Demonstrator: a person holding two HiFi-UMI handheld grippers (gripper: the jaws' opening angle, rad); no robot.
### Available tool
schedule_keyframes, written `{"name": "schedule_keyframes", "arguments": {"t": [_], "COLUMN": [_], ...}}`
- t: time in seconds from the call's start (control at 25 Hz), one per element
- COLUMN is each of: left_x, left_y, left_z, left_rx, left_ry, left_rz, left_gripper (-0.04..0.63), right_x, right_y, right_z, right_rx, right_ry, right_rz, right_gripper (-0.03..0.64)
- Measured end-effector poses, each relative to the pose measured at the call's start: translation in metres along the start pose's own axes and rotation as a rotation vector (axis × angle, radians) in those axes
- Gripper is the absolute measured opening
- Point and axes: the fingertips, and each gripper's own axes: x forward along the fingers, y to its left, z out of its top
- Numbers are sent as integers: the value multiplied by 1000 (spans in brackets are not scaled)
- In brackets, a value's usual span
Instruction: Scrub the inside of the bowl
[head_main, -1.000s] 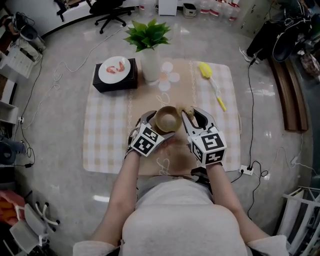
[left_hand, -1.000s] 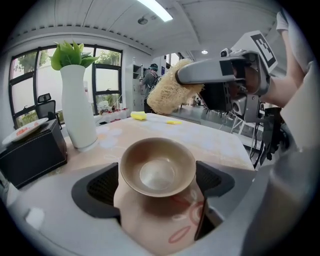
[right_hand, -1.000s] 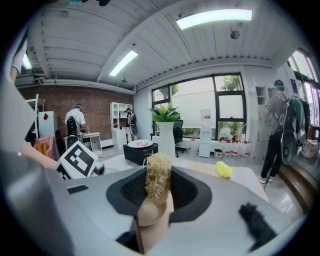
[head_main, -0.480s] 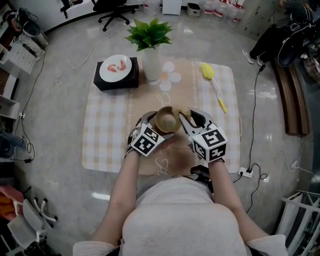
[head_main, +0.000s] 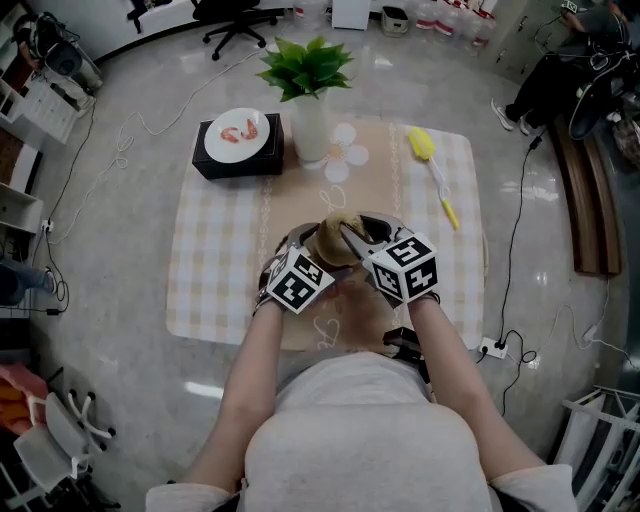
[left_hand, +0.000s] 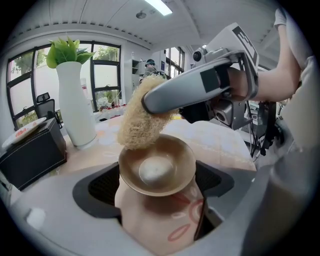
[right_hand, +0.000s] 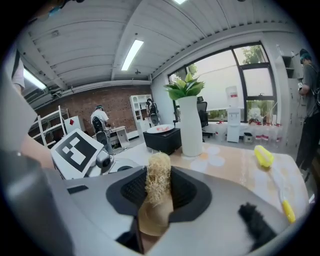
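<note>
A golden-brown bowl (left_hand: 157, 167) sits tilted between the jaws of my left gripper (left_hand: 157, 182), which is shut on its sides. In the head view the bowl (head_main: 328, 247) is over the middle of the checked cloth, with the left gripper (head_main: 320, 252) around it. My right gripper (head_main: 347, 233) is shut on a tan fibrous loofah scrubber (right_hand: 159, 182). It comes in from the right, and one of its grey fingers (left_hand: 200, 87) shows above the bowl. The scrubber (left_hand: 141, 119) rests against the bowl's far left rim. The bowl's pale centre is uncovered.
A white vase with a green plant (head_main: 308, 125) stands at the back of the table. Left of it, a white plate of shrimp lies on a black box (head_main: 238, 140). A yellow long-handled brush (head_main: 430, 165) lies at the back right. Cables run over the floor.
My right gripper has swung left and down with the scrubber, from beside the bowl to over its rim. The left gripper and the bowl have stayed put.
</note>
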Motion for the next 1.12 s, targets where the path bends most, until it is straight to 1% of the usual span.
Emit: {"name": "schedule_keyframes", "arguments": {"t": [0.2, 0.32, 0.48, 0.6, 1.12], "left_x": [-1, -5, -1, 0, 1], "left_y": [-3, -10, -1, 0, -1], "left_z": [-2, -6, -1, 0, -1], "left_rx": [6, 8, 6, 10, 29], "left_ry": [7, 9, 11, 16, 29], "left_rz": [2, 4, 4, 3, -2], "left_gripper": [483, 483, 483, 482, 480], "right_x": [16, 19, 27, 26, -6], "right_y": [4, 7, -5, -10, -37], "right_z": [-6, -12, -7, -7, -15], "right_rx": [-5, -22, -30, -47, -32], "right_ry": [54, 83, 106, 120, 171], "right_rz": [29, 27, 19, 6, -61], "right_gripper": [104, 104, 104, 104, 104]}}
